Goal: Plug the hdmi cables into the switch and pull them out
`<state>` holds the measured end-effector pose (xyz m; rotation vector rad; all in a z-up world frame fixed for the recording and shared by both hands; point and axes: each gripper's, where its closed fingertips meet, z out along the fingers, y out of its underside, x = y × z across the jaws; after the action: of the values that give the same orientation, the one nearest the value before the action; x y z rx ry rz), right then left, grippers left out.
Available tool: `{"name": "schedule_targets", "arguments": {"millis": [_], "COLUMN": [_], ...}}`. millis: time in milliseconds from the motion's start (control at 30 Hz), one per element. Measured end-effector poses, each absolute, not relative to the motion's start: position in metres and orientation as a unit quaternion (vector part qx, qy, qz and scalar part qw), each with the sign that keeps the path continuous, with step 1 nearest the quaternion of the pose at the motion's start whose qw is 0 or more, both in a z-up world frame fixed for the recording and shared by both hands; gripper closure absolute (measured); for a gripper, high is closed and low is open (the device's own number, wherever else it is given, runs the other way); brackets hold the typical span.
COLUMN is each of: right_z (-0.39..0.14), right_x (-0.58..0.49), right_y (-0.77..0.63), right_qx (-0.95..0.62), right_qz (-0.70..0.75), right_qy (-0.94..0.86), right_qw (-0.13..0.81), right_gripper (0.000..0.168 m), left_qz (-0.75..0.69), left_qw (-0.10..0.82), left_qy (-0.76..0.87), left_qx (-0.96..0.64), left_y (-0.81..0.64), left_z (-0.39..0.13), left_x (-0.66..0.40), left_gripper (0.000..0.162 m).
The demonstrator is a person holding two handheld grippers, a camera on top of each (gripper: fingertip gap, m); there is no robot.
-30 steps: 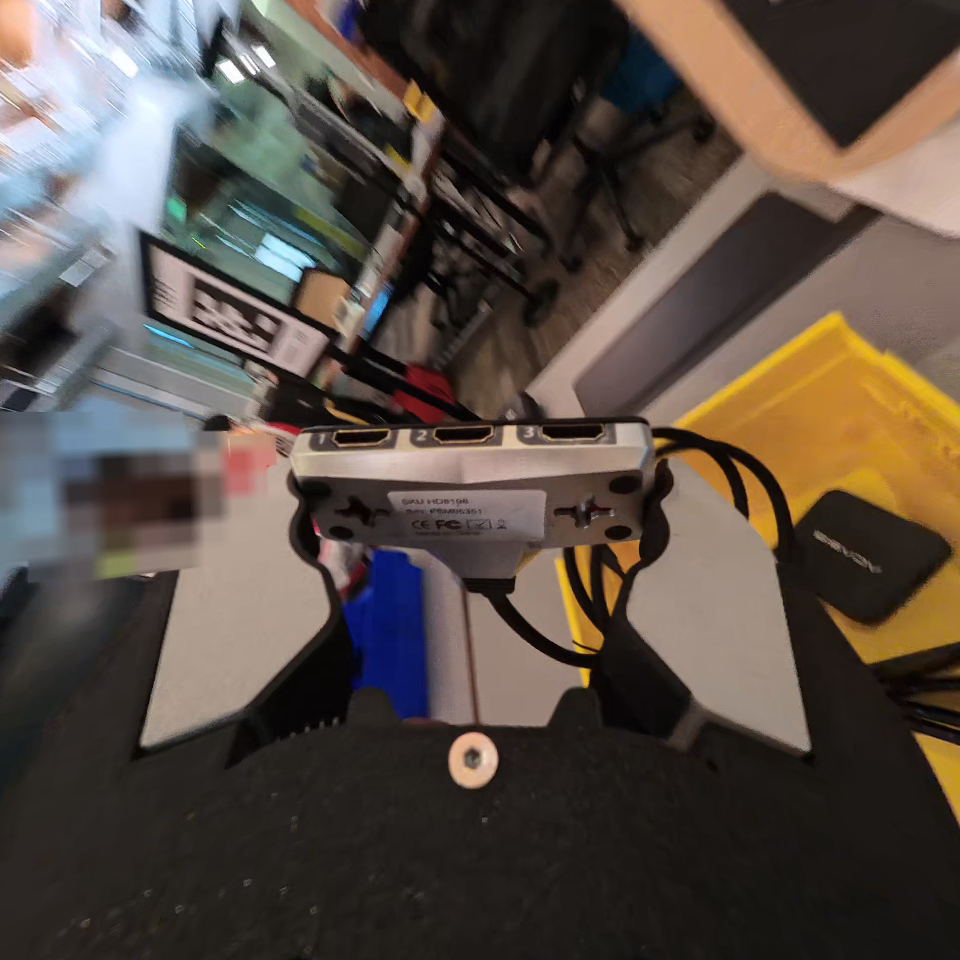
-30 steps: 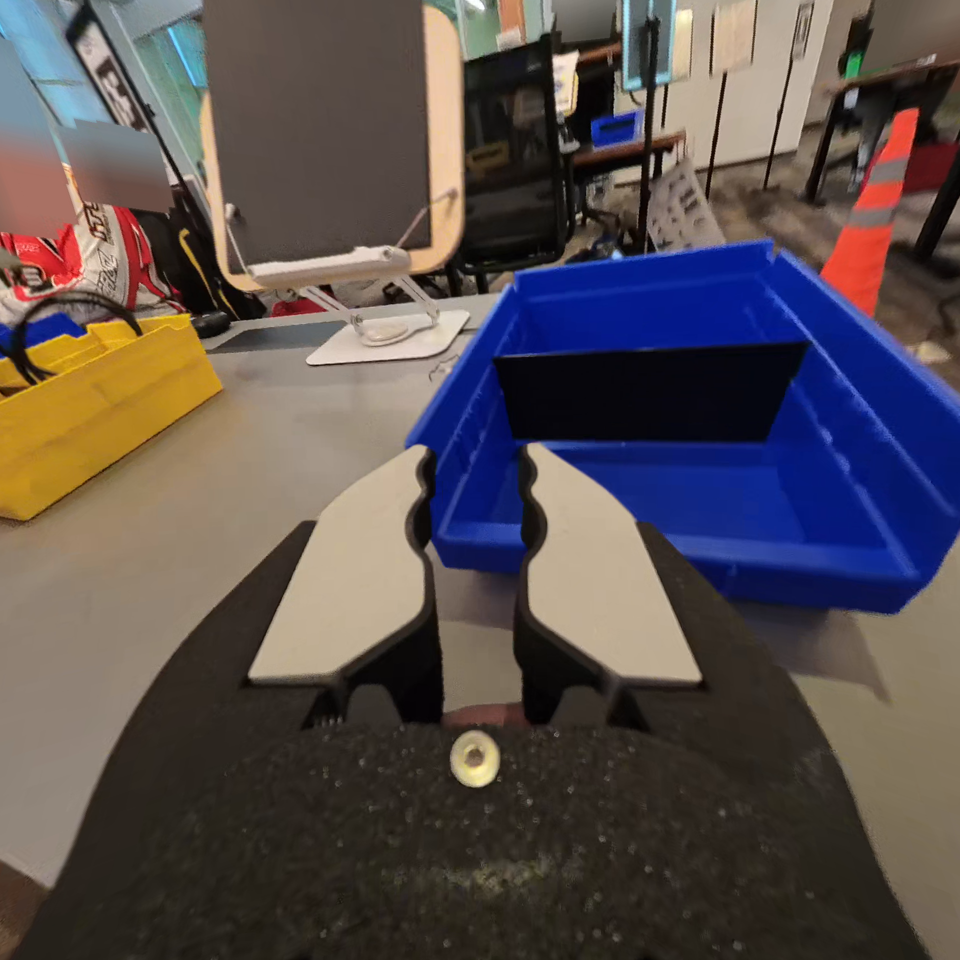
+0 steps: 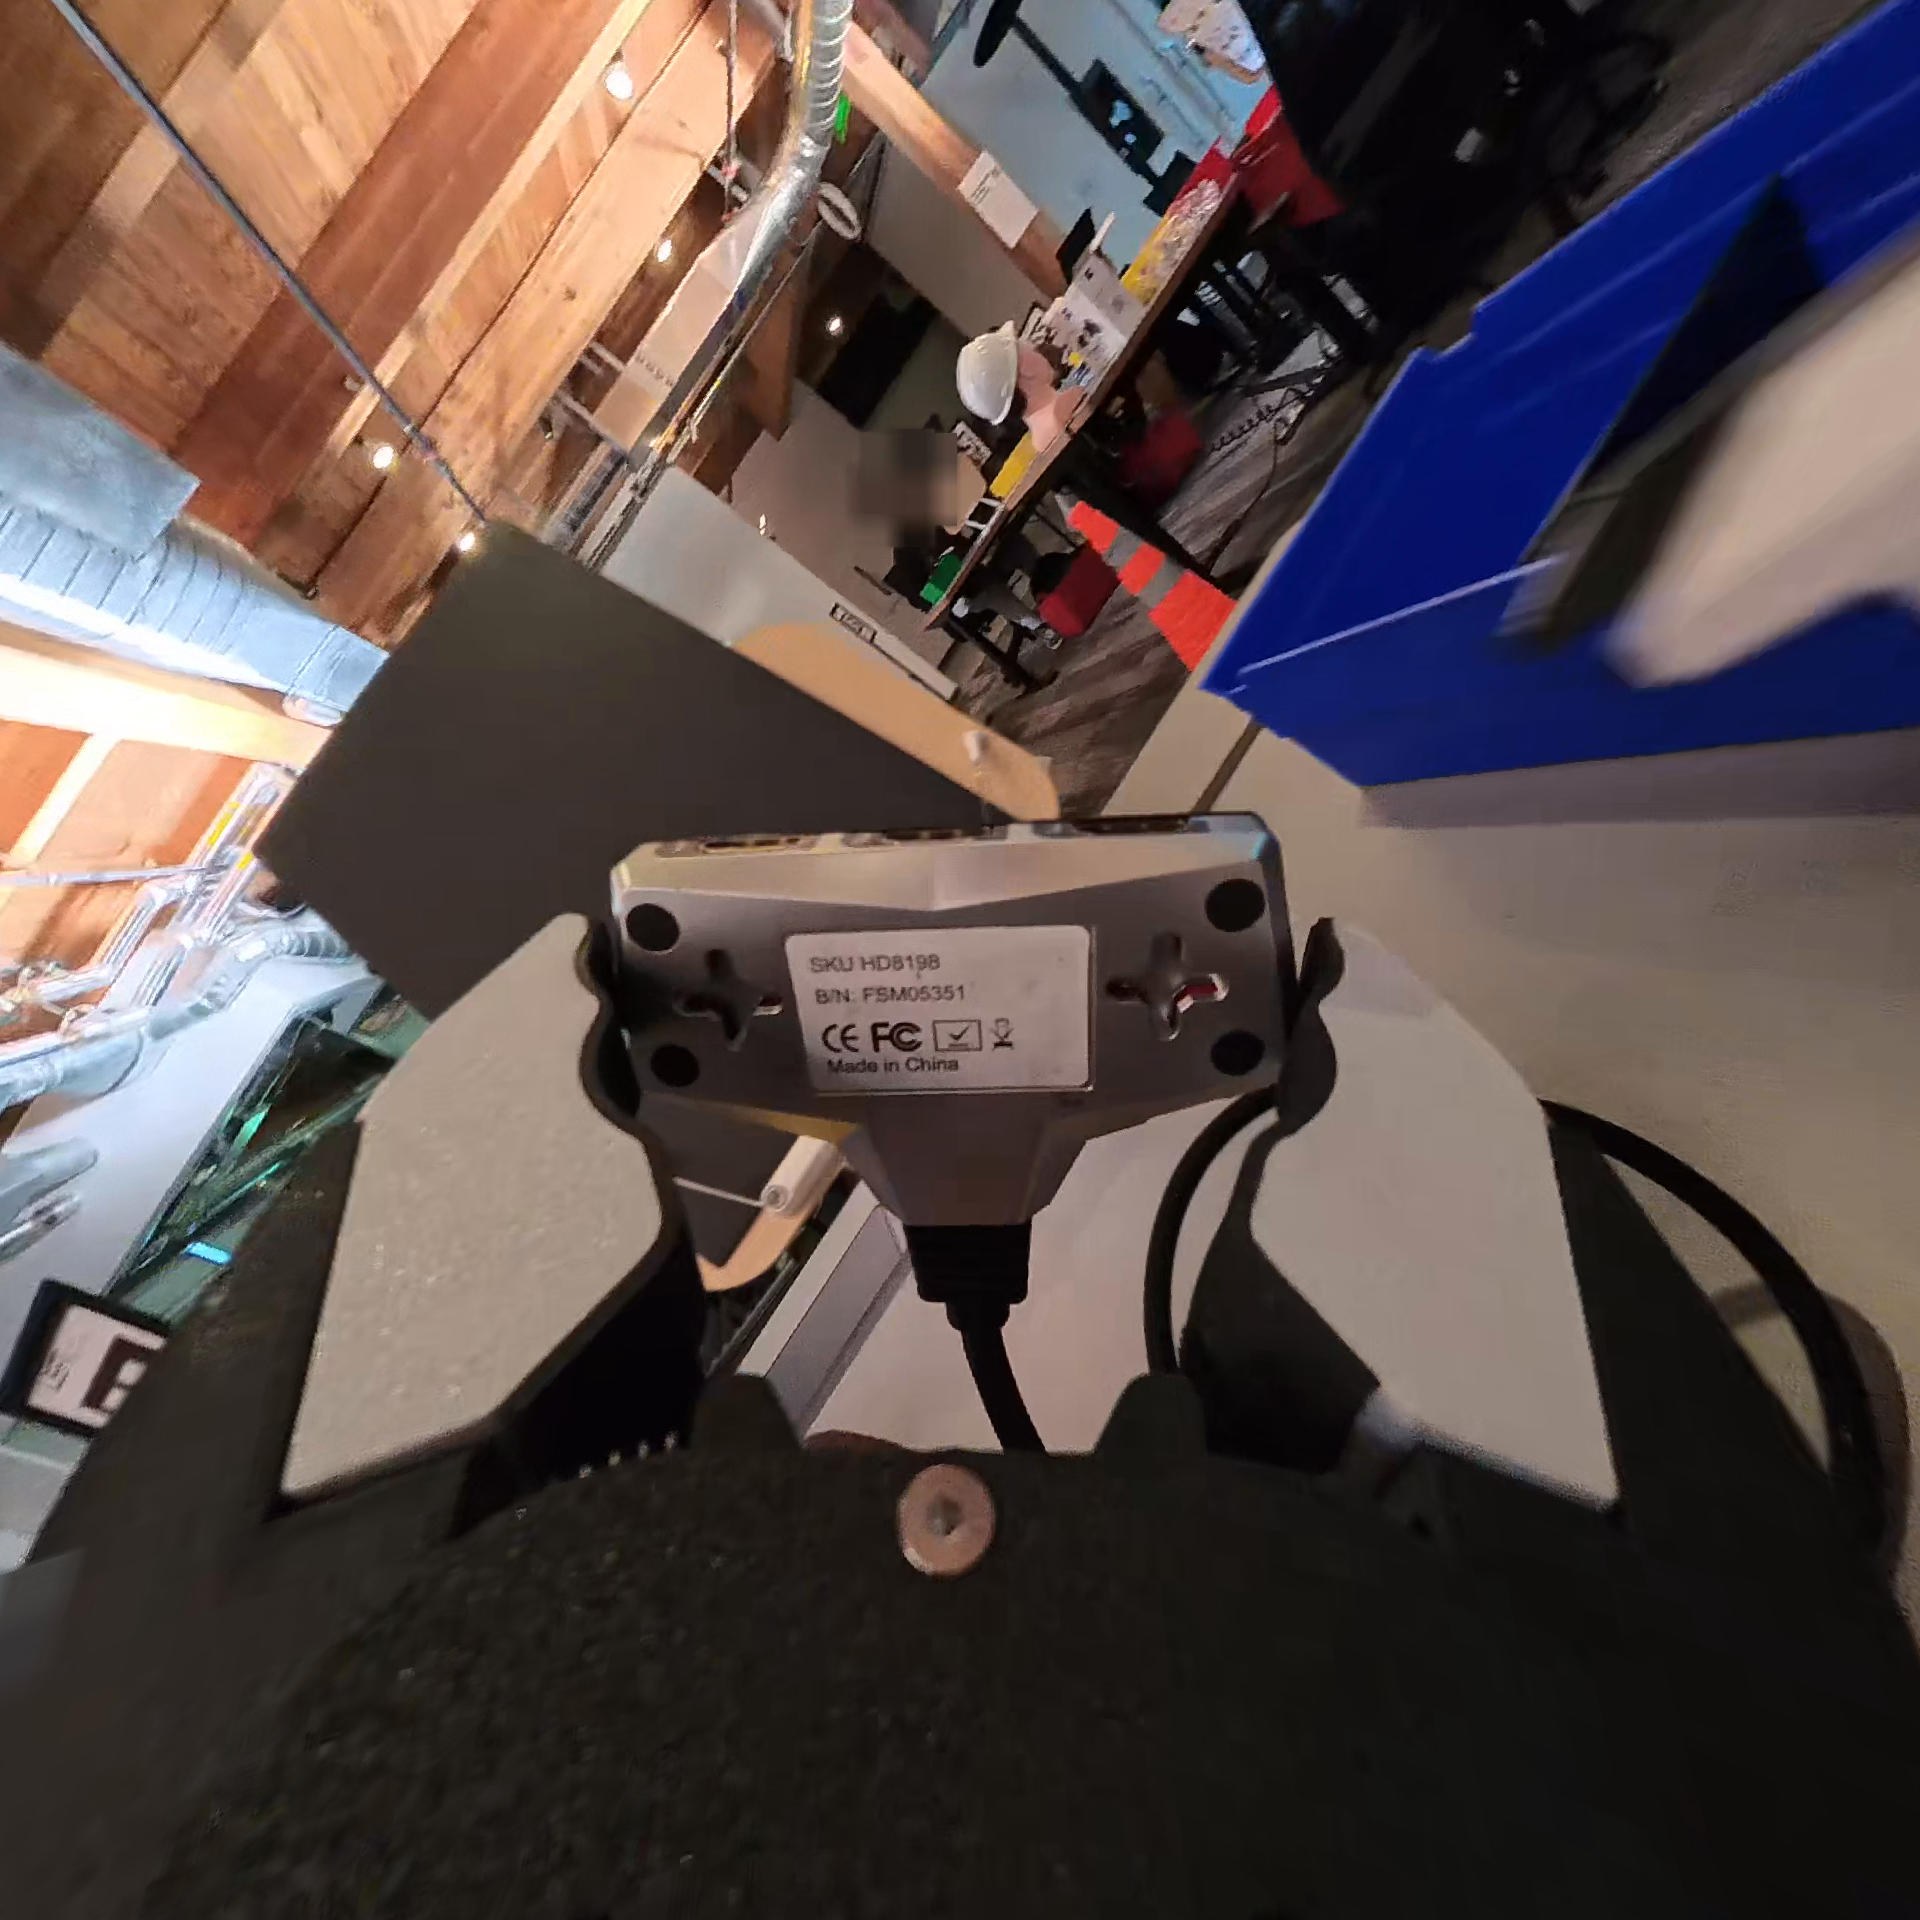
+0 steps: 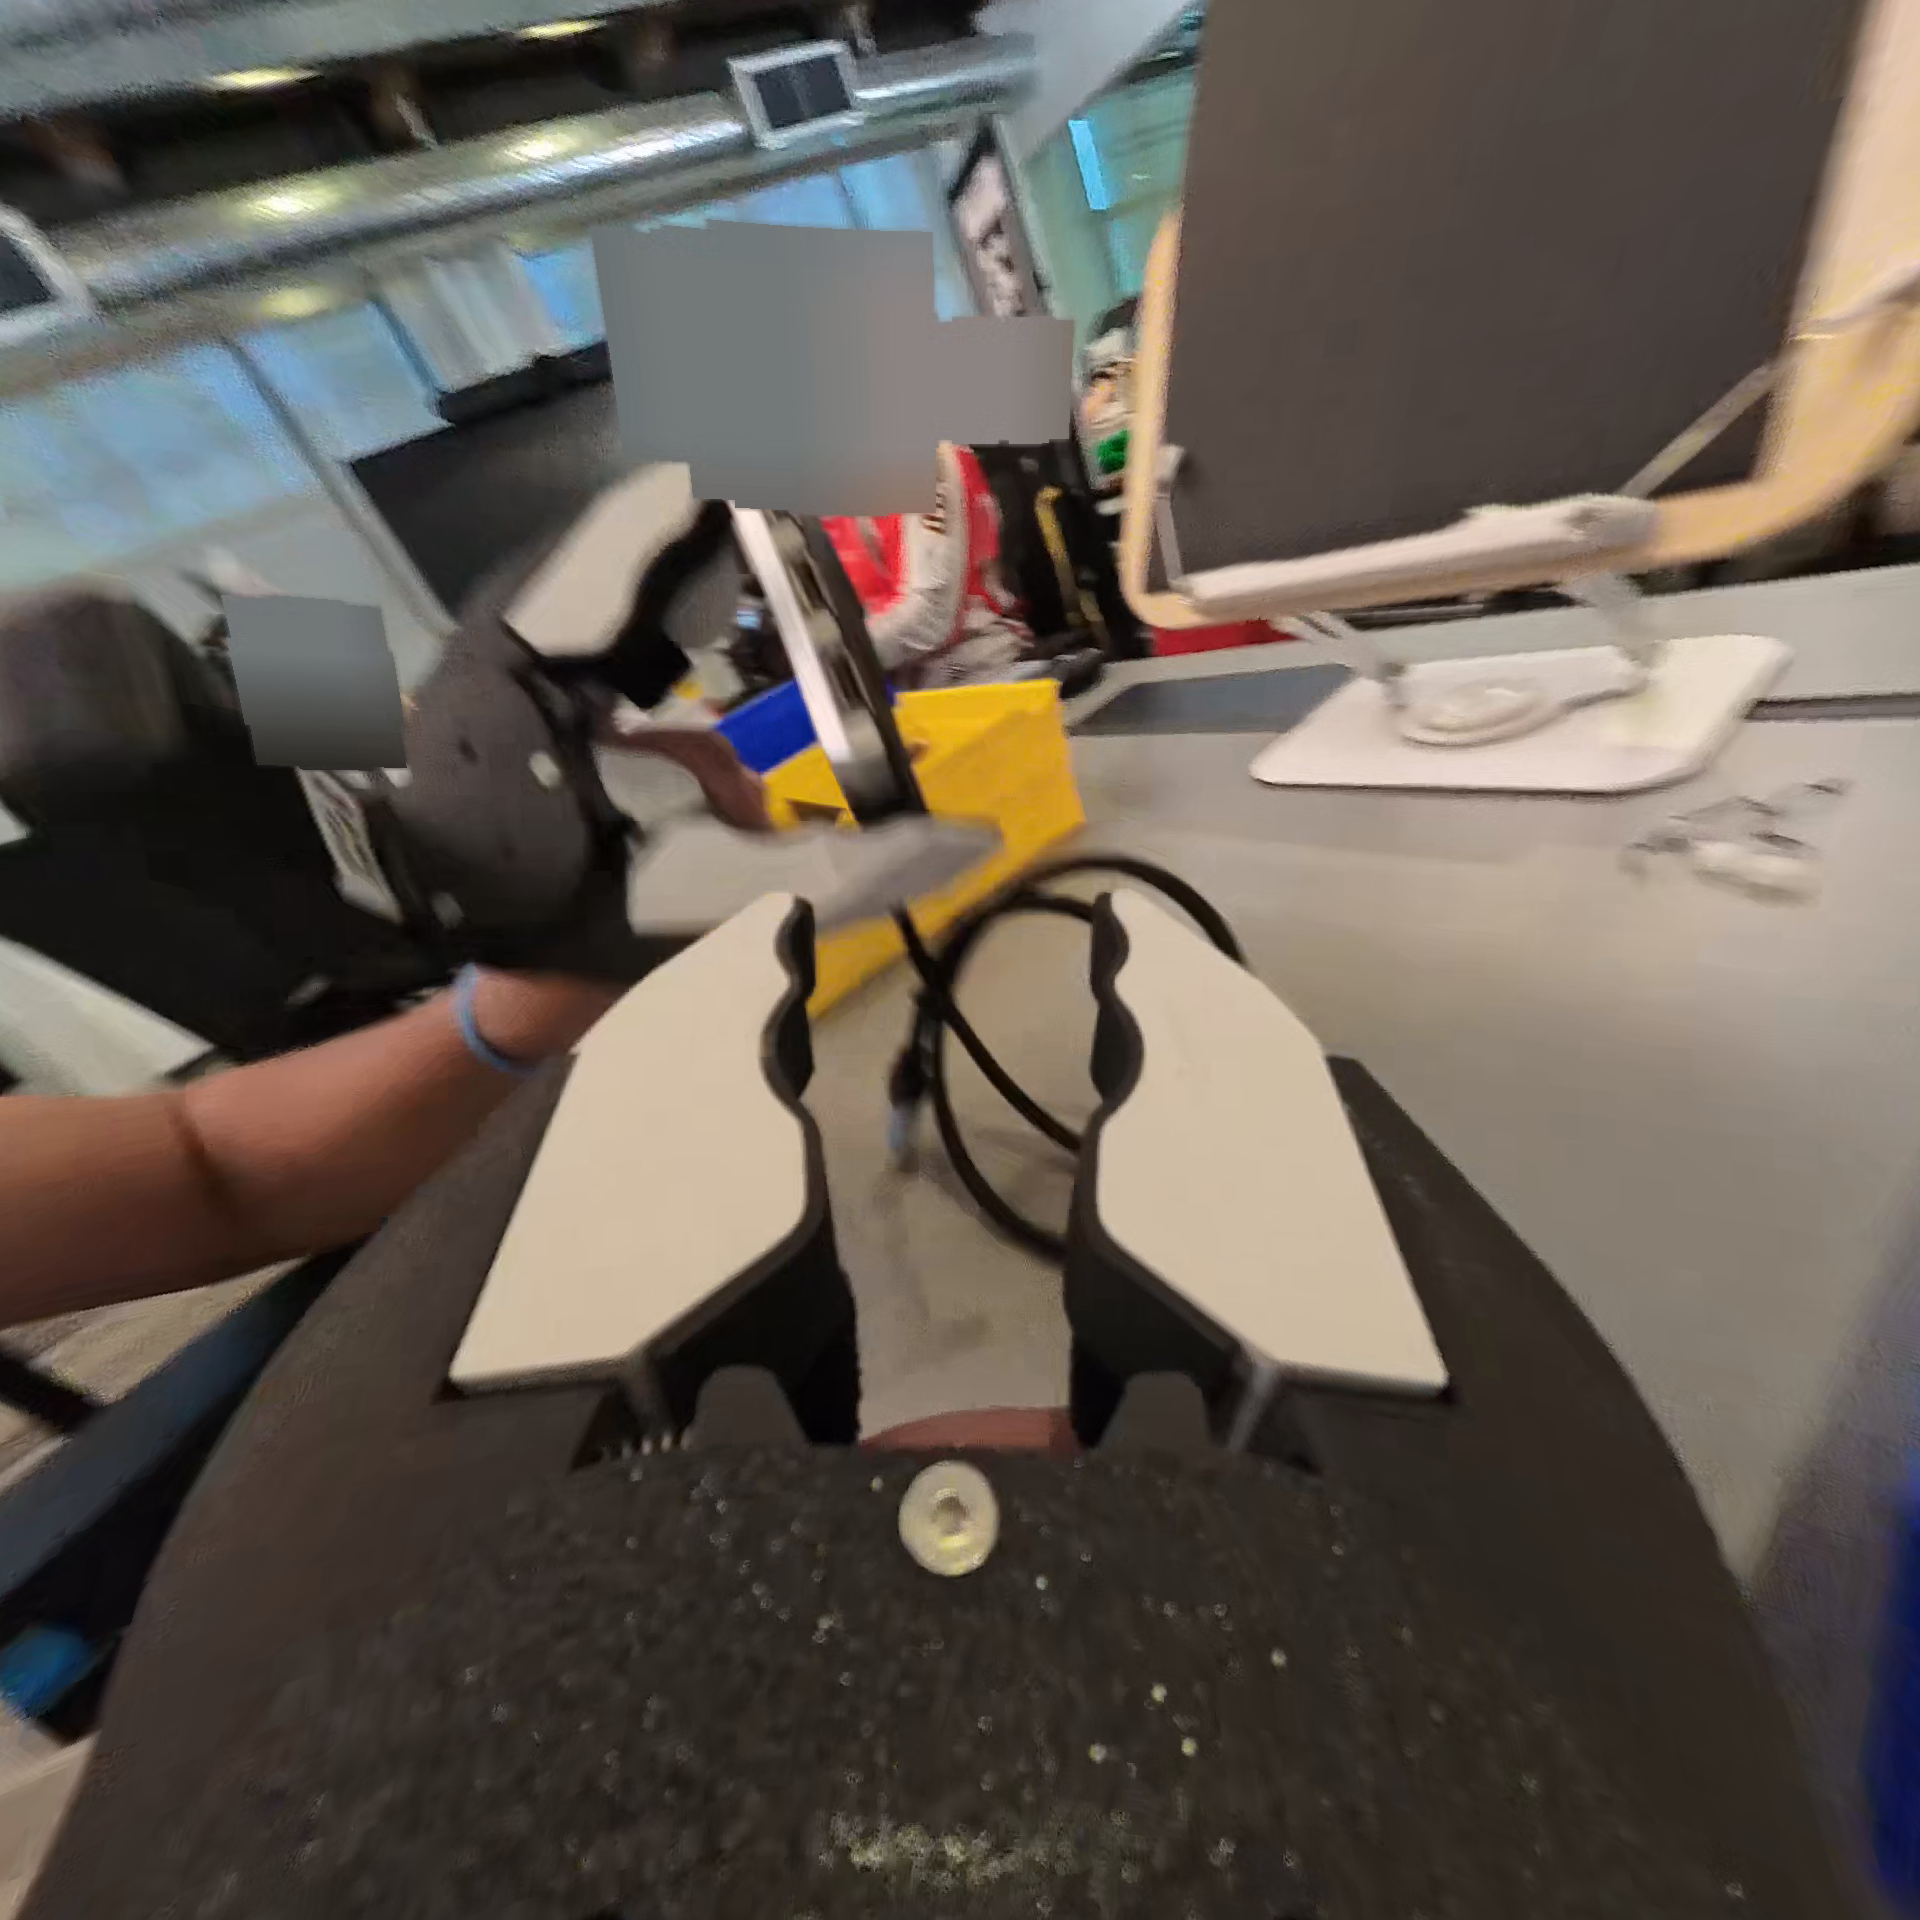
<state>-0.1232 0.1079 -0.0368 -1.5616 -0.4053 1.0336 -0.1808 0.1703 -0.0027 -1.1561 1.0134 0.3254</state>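
Left gripper (image 3: pixel 951 966) clamps the silver metal HDMI switch (image 3: pixel 951 914) by its short ends, label side facing the camera, ports at 12 o'clock, all empty. Its black attached cable (image 3: pixel 992 1351) trails toward 6 o'clock. Right gripper (image 4: pixel 948 935) open, holding nothing, above the grey tabletop (image 4: pixel 1558 987); the looped black cable (image 4: pixel 997 1081) lies between its fingers. Yellow plastic bin (image 4: pixel 997 758) at 12 o'clock; blue plastic bin (image 3: pixel 1558 436) at 2 o'clock in the left view.

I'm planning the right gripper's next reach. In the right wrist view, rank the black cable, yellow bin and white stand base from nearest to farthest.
1. Black cable: on the table, just past the right gripper.
2. Yellow bin: farther, ahead-left.
3. White stand base: farthest, to the right.
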Motion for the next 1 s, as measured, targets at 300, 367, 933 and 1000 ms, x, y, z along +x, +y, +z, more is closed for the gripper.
{"name": "schedule_targets", "arguments": {"millis": [300, 367, 933, 1000], "right_z": [-0.045, -0.044, -0.035, -0.035], "right_x": [-0.187, -0.191, -0.226, -0.237], "right_y": [0.127, 0.124, 0.097, 0.094], "right_qx": [-0.704, -0.689, -0.505, -0.490], "right_qz": [0.333, 0.338, 0.172, 0.204], "right_qy": [-0.337, -0.344, -0.550, -0.555], "right_qw": [0.530, 0.541, 0.642, 0.640], "right_gripper": [0.124, 0.142, 0.148, 0.148], "left_qz": [0.171, 0.169, 0.006, -0.017], "left_qw": [0.706, 0.706, 0.633, 0.641], "left_qy": [0.472, 0.464, 0.377, 0.350], "left_qx": [-0.499, -0.508, -0.676, -0.683], "left_y": [0.147, 0.147, 0.122, 0.121], "left_z": [-0.028, -0.031, -0.077, -0.075], "left_x": [-0.168, -0.171, -0.233, -0.244], "left_gripper": [0.041, 0.041, 0.096, 0.104]}}
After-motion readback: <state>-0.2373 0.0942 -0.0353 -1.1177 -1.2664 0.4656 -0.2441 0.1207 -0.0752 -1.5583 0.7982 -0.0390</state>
